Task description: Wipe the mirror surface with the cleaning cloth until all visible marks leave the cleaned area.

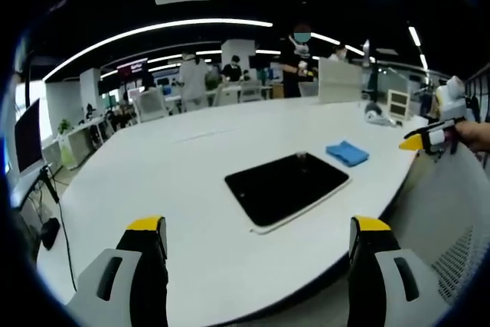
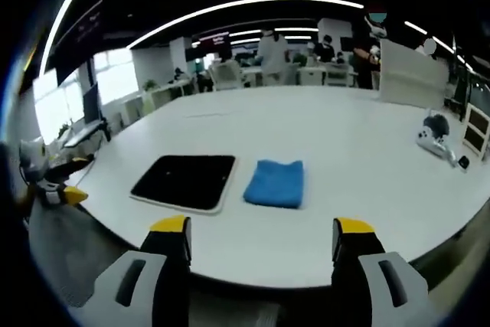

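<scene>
A dark rectangular mirror (image 1: pixel 287 187) (image 2: pixel 186 181) with a pale frame lies flat on the white table (image 1: pixel 191 181) (image 2: pixel 344 151). A folded blue cleaning cloth (image 1: pixel 347 152) (image 2: pixel 275 183) rests on the table just beside it, apart from both grippers. My left gripper (image 1: pixel 259 237) is open, held off the table's near edge, short of the mirror. My right gripper (image 2: pixel 262 237) is open too, off the table edge in front of the cloth. The right gripper (image 1: pixel 429 139) enters the left gripper view from the right; the left gripper (image 2: pixel 53 189) enters the right gripper view from the left.
A small white device (image 2: pixel 432 137) (image 1: pixel 377 116) lies on the table's far side. A white upright board (image 2: pixel 413 74) (image 1: pixel 339 80) stands at the back. Several people stand among desks and chairs (image 1: pixel 153 101) beyond the table. A monitor (image 1: pixel 27 135) stands at the left.
</scene>
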Available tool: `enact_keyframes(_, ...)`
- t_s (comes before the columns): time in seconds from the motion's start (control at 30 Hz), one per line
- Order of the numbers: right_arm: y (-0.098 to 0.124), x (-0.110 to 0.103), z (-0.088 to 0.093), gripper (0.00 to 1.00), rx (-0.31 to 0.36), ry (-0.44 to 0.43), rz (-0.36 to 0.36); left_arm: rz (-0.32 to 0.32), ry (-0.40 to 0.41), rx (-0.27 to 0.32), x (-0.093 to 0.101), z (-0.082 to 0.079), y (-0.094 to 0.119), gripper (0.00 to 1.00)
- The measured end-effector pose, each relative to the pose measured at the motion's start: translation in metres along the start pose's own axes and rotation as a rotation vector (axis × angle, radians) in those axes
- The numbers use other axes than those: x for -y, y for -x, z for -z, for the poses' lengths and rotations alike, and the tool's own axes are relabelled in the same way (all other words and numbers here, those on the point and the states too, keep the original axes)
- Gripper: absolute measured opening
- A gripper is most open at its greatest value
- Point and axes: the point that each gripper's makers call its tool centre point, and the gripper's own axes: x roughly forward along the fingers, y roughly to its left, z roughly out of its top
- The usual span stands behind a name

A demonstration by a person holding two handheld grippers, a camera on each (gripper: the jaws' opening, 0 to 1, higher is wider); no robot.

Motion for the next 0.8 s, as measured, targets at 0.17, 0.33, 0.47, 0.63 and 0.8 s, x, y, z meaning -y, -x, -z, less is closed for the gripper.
enact_keyframes(0.17, -0.012, 0.003, -0.012, 0.63, -0.008, 0.039, -0.016, 0.005, 0.0, -0.002, 0.001, 0.0, 0.0, 0.99)
enact_keyframes(0.33, -0.025, 0.004, -0.02, 0.6, -0.023, 0.082, -0.031, 0.005, 0.001, -0.003, 0.001, 0.0, 0.0, 0.99)
enact_keyframes(0.47, -0.036, 0.005, -0.028, 0.56, -0.032, 0.093, -0.051, 0.005, 0.001, -0.008, 0.001, 0.001, 0.0, 0.99)
enact_keyframes(0.63, -0.052, 0.004, -0.038, 0.53, -0.04, 0.125, -0.074, -0.002, 0.002, -0.003, 0.0, 0.0, 0.0, 0.99)
enact_keyframes(0.8, -0.076, 0.007, -0.047, 0.51, -0.051, 0.179, -0.093, -0.003, 0.001, 0.016, 0.0, -0.002, 0.001, 0.99)
